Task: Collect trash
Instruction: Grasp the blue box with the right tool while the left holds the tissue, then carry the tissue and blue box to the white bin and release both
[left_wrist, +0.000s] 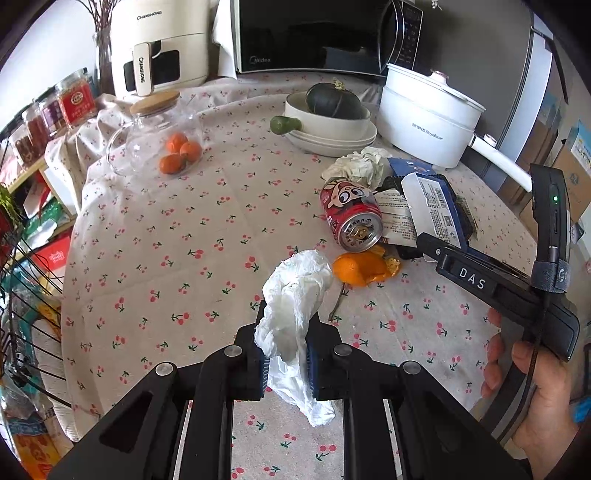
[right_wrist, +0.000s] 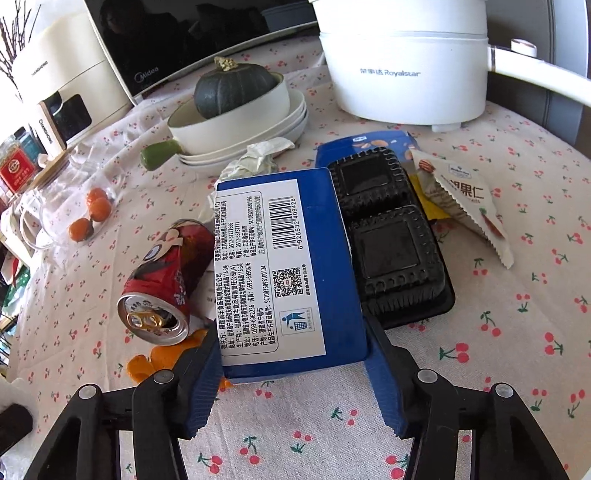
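Note:
My left gripper (left_wrist: 284, 354) is shut on a crumpled white tissue (left_wrist: 295, 295), held above the cherry-print tablecloth (left_wrist: 166, 240). My right gripper (right_wrist: 293, 354) has its blue pads against both sides of a blue box (right_wrist: 288, 266) with a white label, at the near end of the trash pile. Beside the box lie a red drink can (right_wrist: 162, 280) on its side, orange peel (right_wrist: 162, 356), a black plastic tray (right_wrist: 388, 240), a torn snack packet (right_wrist: 461, 206) and crumpled paper (right_wrist: 255, 158). In the left wrist view the can (left_wrist: 352, 214) and peel (left_wrist: 358, 269) lie just beyond the tissue.
A white electric pot (right_wrist: 399, 74), stacked dishes (right_wrist: 236, 122) holding a dark squash, a microwave (left_wrist: 310, 33) and an air fryer (left_wrist: 159, 44) line the back. A glass jar (left_wrist: 155, 136) with tangerines stands far left. A wire rack (left_wrist: 22, 295) sits past the table's left edge.

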